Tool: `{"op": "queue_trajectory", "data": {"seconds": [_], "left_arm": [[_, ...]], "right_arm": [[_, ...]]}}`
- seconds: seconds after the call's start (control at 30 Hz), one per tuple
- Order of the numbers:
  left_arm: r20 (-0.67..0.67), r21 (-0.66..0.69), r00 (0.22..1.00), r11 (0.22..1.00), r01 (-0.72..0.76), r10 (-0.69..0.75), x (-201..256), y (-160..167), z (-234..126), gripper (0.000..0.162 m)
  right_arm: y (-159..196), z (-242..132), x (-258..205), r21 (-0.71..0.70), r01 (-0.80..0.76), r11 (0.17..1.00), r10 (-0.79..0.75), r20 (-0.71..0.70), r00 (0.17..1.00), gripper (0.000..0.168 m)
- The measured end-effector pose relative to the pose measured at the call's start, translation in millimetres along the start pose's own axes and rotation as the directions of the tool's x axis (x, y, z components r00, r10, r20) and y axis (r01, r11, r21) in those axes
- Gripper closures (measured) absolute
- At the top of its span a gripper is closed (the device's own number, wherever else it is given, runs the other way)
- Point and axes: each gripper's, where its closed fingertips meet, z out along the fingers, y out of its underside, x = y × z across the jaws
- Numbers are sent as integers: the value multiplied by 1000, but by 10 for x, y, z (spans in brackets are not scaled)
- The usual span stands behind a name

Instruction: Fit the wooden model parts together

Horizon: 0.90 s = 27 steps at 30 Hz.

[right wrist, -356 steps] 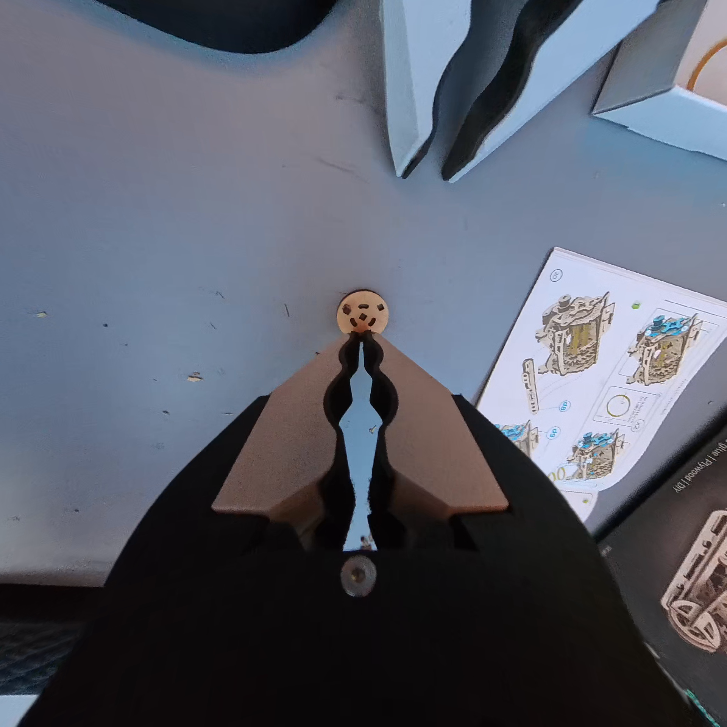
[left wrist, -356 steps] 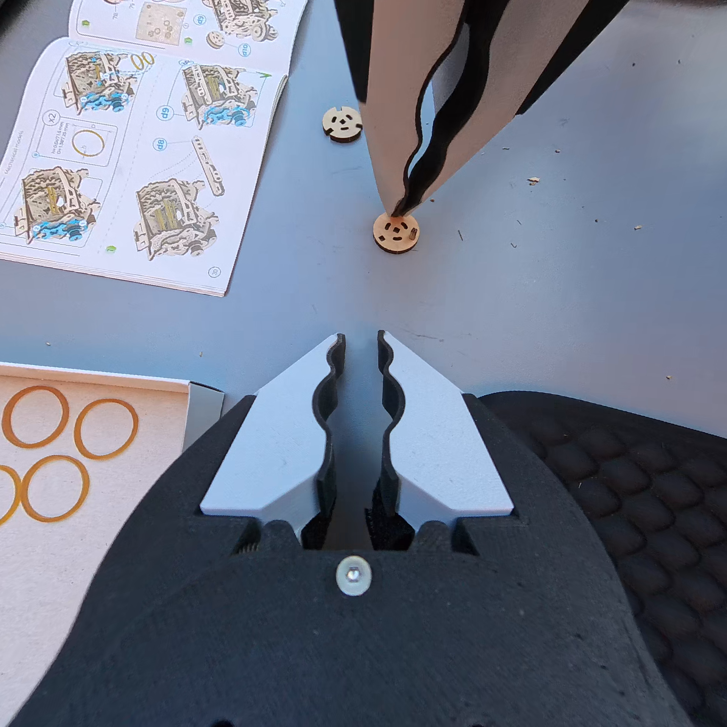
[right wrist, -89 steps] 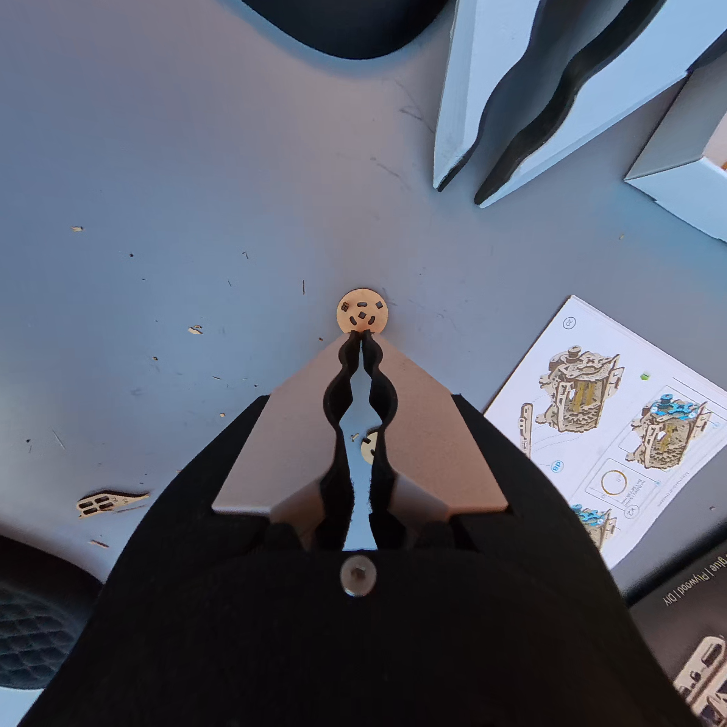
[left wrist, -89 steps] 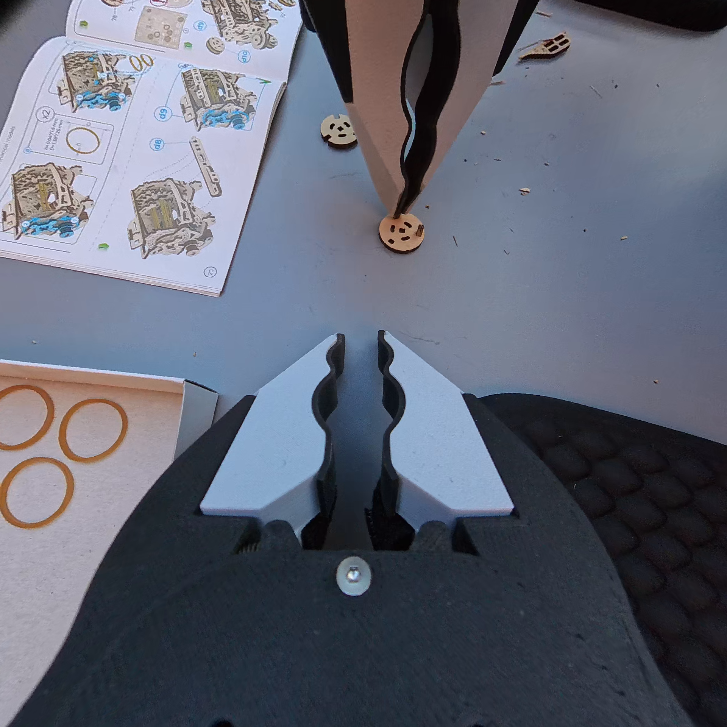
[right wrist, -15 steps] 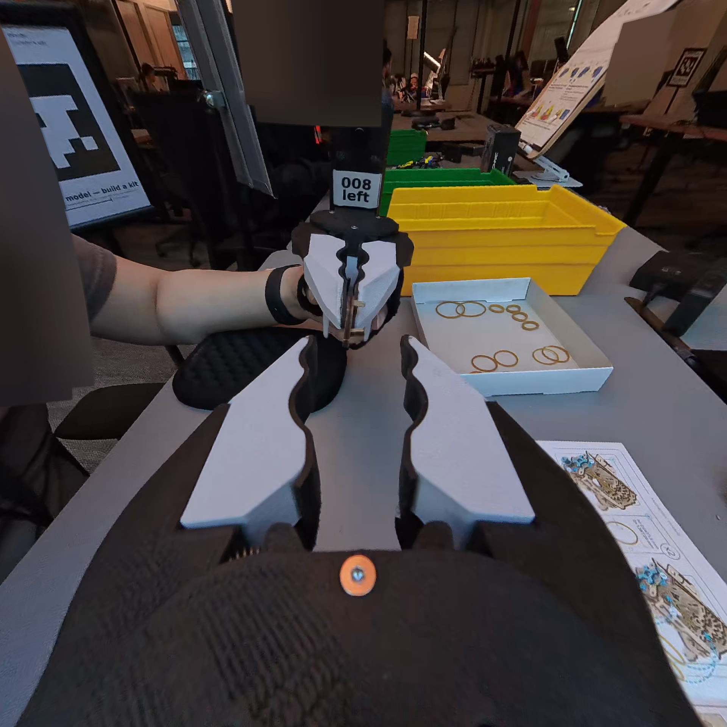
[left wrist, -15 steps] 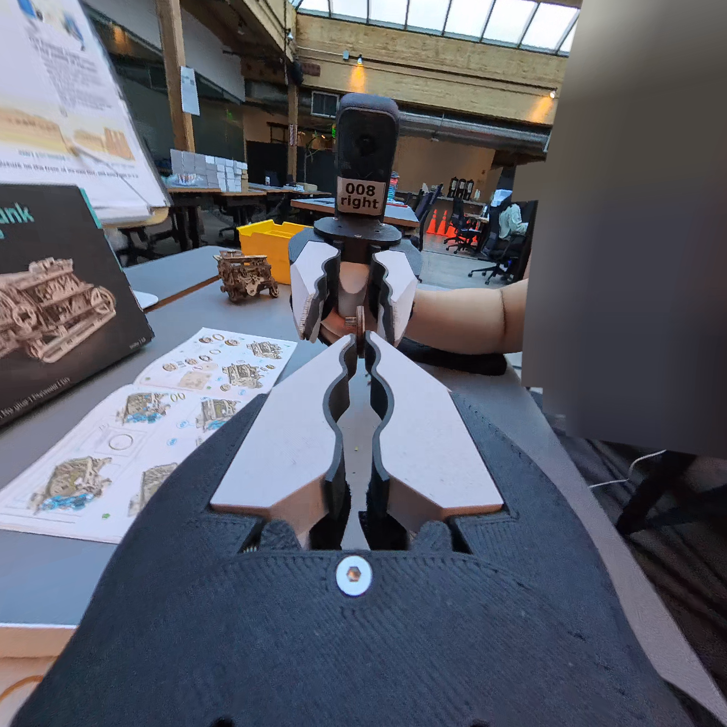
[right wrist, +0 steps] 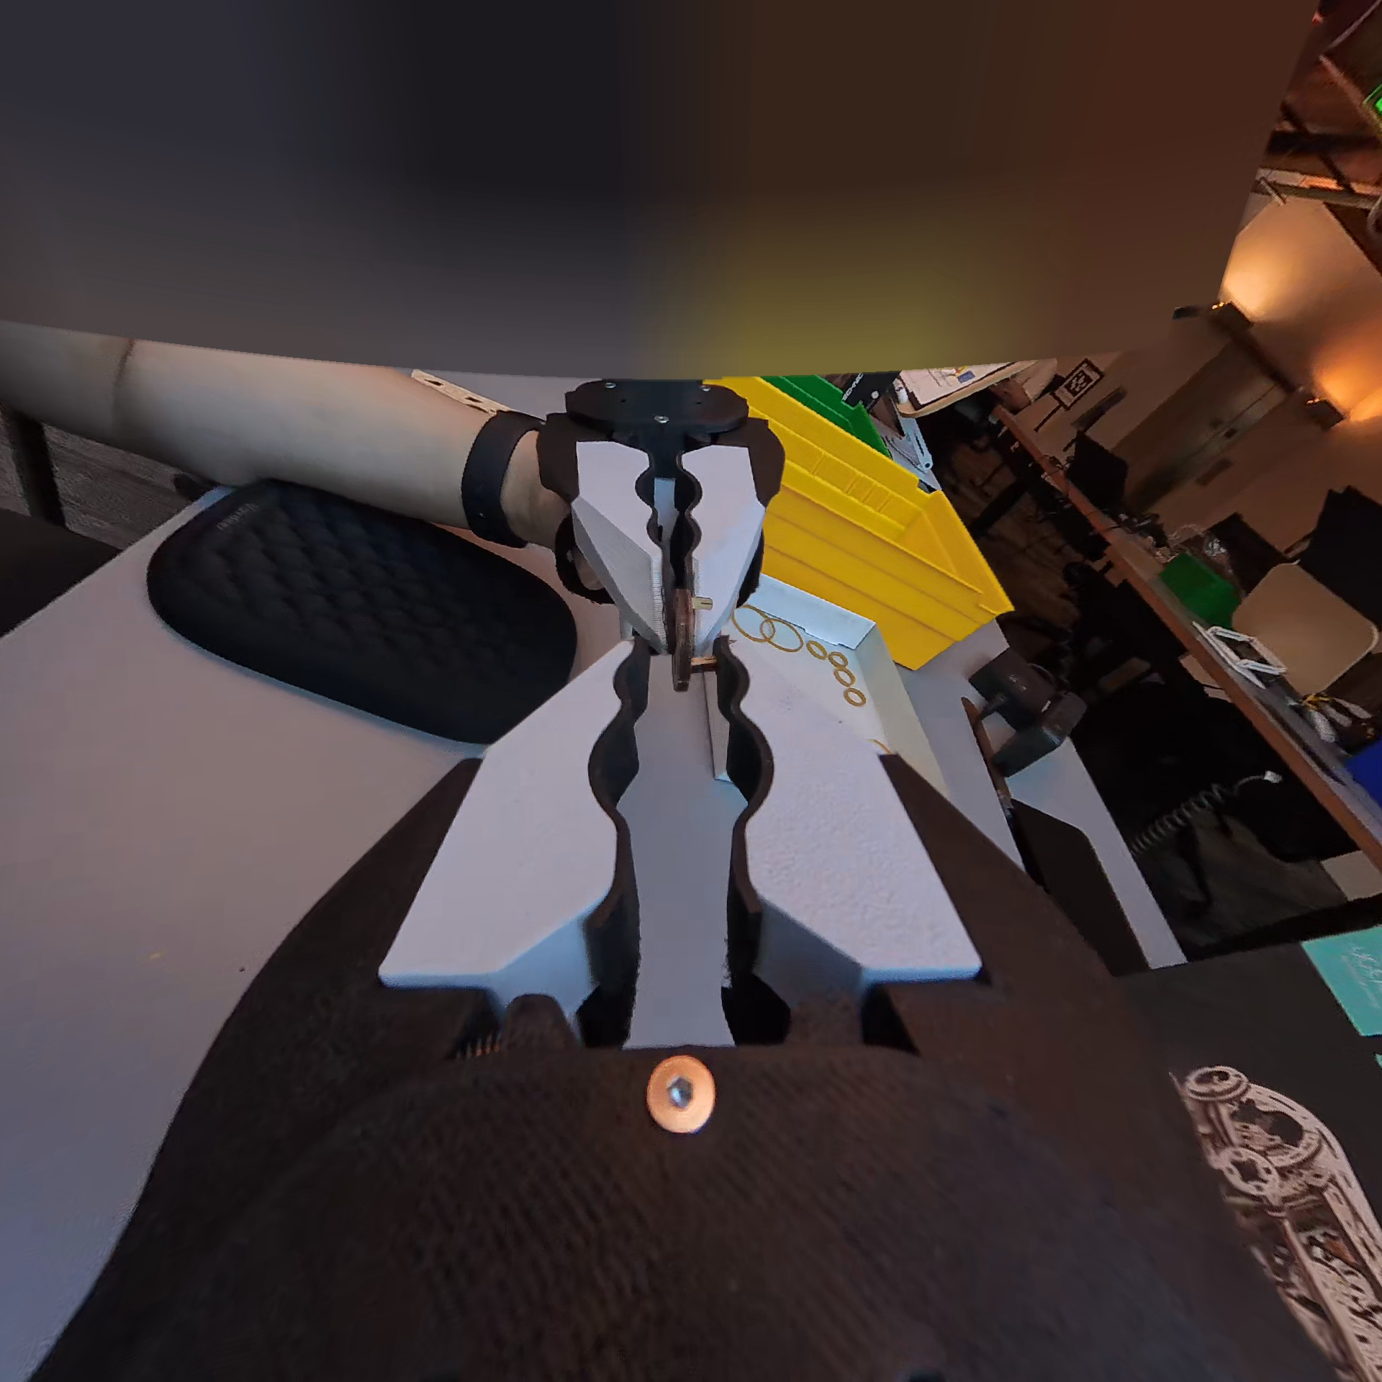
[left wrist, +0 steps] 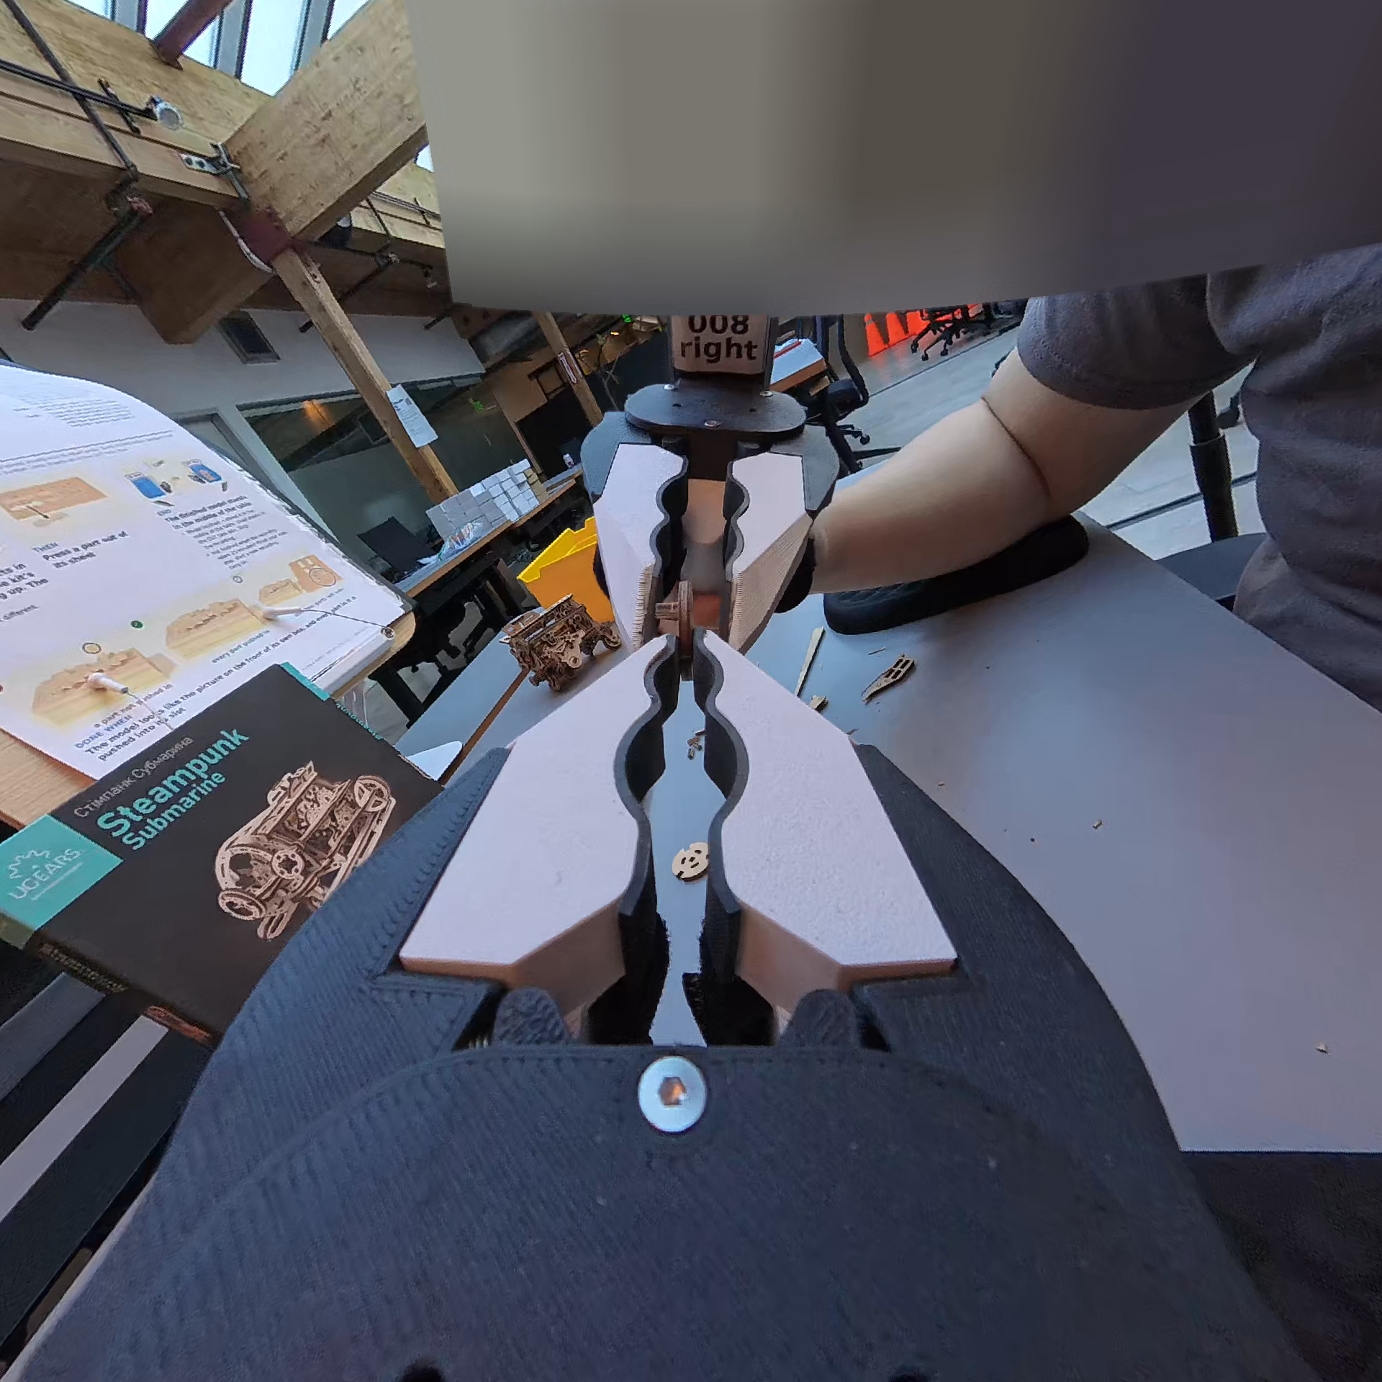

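We hold the wooden disc [left wrist: 683, 615] edge-on above the tabletop [left wrist: 1084, 785], the left gripper [left wrist: 682, 649] clamped on its rim. This presents the peg [right wrist: 701, 662] to the right gripper [right wrist: 679, 649], whose fingers stand slightly apart around it.

yellow bin [right wrist: 882, 523] | black wrist pad [right wrist: 359, 598] | white tray [right wrist: 879, 665] of rubber bands [right wrist: 778, 636]

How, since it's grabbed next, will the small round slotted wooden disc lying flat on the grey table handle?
The small round slotted wooden disc looks thin and light; a nudge would probably slide it across the smooth grey table, not roll it. Lying flat, it offers tongs little edge. Its narrow webs between cut-outs might snap if squeezed hard.
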Motion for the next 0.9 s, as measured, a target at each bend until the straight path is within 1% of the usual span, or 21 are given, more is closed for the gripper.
{"op": "queue_trajectory", "data": {"seconds": [0.1,0.2,0.3,0.43,0.53,0.57,0.67,0.73,0.8,0.9], "left_arm": [[-14,9,1000,1000,15,-14,18,-9,1,162],[-35,-6,999,1000,14,-14,57,12,14,162],[-51,-14,999,1000,17,-18,84,23,20,162],[-46,-30,999,999,15,-17,84,37,38,162],[-29,-79,1000,997,2,-4,71,89,67,162],[-31,-84,1000,996,1,-4,81,88,82,162],[-4,-123,1000,992,-6,6,61,100,135,162],[6,-144,1000,990,-3,3,67,87,181,161],[18,-188,999,982,34,-31,72,107,238,161],[29,-275,997,958,81,-76,86,229,287,161]], "right_arm": [[33,-8,-6,-44,61,997,-62,-9,998,155],[76,-8,-37,-88,88,992,-87,15,996,158],[97,-6,-66,-113,107,988,-104,33,994,156],[255,18,-56,-234,165,958,-160,39,986,150],[302,61,-38,-273,191,943,-194,18,981,148],[330,82,-37,-290,186,939,-189,18,982,148],[497,146,-16,-360,175,917,-179,22,984,135],[620,200,-51,-380,157,911,-151,46,987,136],[692,266,-148,-381,99,919,-67,96,993,136],[718,344,-209,-382,19,924,34,131,991,136]]}}
